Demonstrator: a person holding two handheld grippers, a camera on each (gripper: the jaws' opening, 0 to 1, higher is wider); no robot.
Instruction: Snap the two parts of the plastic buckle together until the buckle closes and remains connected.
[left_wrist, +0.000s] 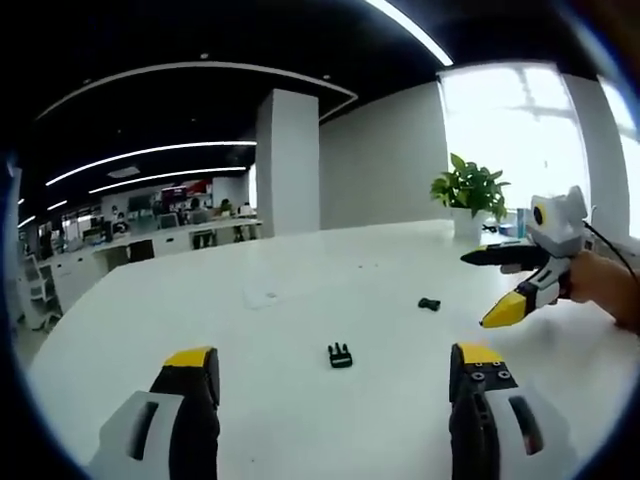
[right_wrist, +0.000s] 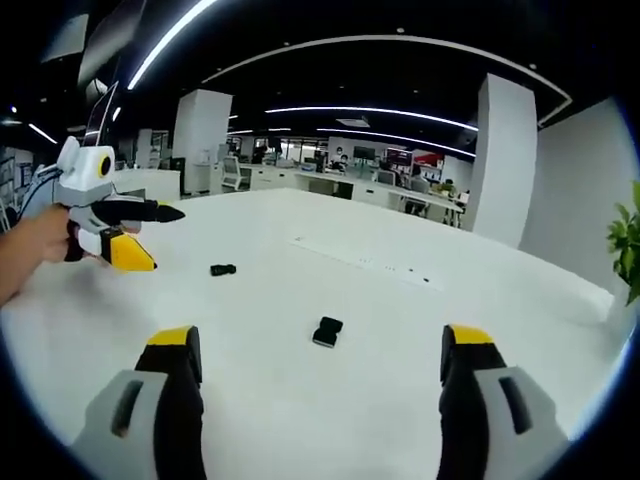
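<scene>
Two buckle halves lie apart on the white table (left_wrist: 300, 270): the pronged half (left_wrist: 340, 355) near the middle, the smaller half (left_wrist: 429, 303) farther right. Nothing has been picked up, so the task is judged to be at its start; each half must be gripped next. The left gripper (left_wrist: 335, 375) and right gripper (right_wrist: 320, 355) are held wide and empty above the table.
</scene>
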